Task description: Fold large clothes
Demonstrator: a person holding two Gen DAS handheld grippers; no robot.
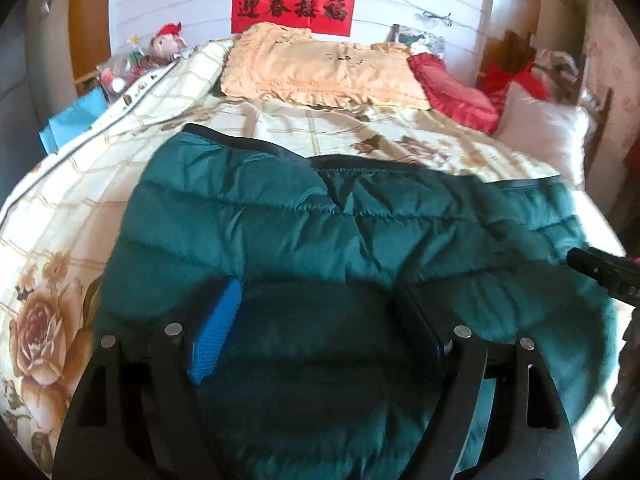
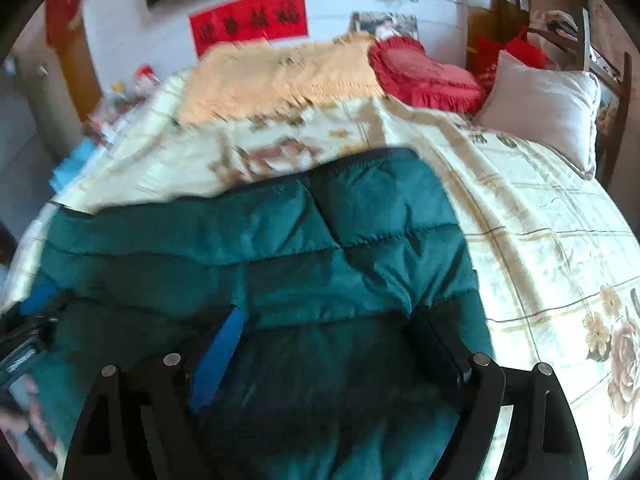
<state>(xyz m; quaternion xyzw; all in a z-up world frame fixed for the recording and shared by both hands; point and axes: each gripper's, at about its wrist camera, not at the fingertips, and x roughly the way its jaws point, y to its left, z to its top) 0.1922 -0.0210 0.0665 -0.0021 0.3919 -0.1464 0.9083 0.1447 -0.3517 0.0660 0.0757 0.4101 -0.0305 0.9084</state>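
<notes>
A large teal quilted jacket lies spread across the near part of the bed, its dark-edged hem towards the pillows. My left gripper hovers over the jacket's near left part. Its blue pad and black finger stand wide apart, open, with only flat fabric below them. My right gripper is open in the same way over the jacket's near right part. Each tool shows at the edge of the other's view: the right one and the left one.
The bed carries a cream floral quilt. At its head lie a peach pillow, a red cushion and a white pillow. Toys and a blue item sit at the bed's left side.
</notes>
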